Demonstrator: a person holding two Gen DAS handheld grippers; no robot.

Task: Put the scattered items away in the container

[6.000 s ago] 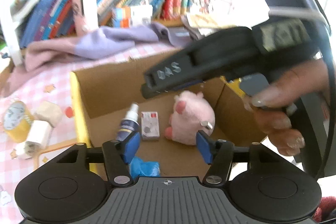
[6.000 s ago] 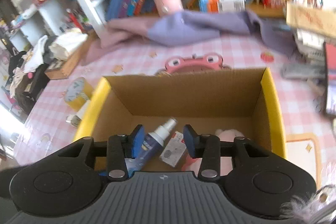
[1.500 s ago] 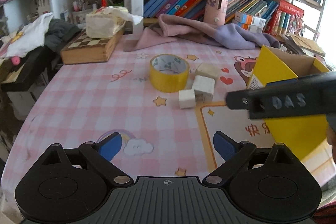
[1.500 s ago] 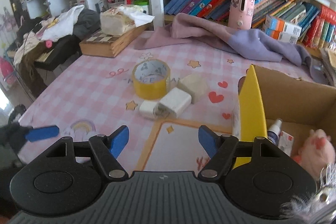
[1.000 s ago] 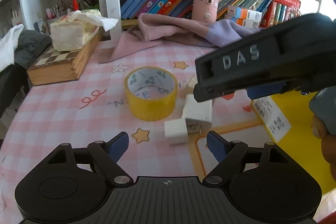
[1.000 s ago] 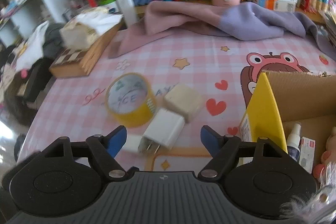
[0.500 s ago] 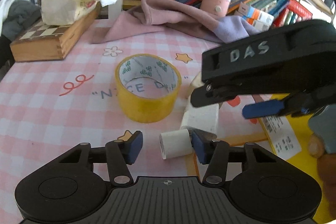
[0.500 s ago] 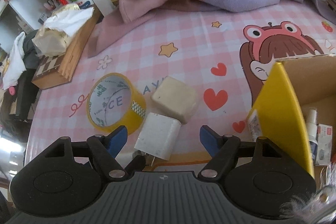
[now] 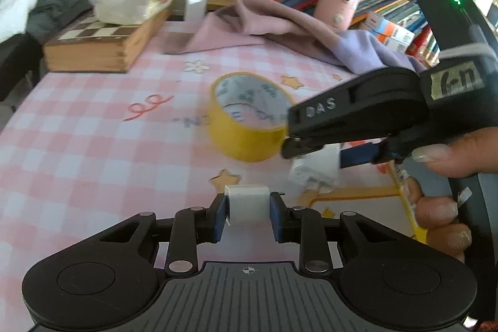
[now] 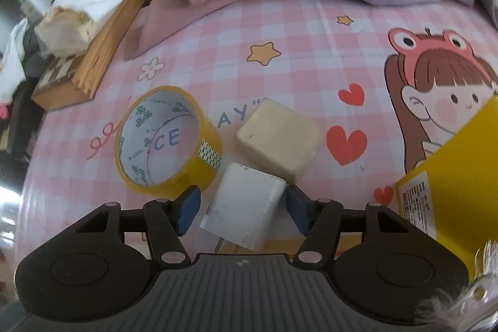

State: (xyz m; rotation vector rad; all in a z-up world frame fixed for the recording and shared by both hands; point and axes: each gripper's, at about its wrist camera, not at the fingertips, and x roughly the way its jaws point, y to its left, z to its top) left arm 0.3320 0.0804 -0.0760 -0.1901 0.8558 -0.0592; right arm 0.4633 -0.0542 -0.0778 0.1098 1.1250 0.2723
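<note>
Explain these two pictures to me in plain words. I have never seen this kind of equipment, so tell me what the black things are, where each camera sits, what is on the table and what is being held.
There is no robot here. A person holds a hand-held two-finger gripper in each hand, and a wide-angle camera on each gripper looks forward along its fingers.

The left camera shows the left gripper shut on a small white block. It also shows the other gripper from the side, with the person's hand on its handle.

The right camera shows the right gripper. Its jaws have just been closing around a white charger, but the left pad does not yet touch it.

On the pink checked tablecloth also lie a roll of yellow tape and a cream block. The yellow box at the right edge is the container.
</note>
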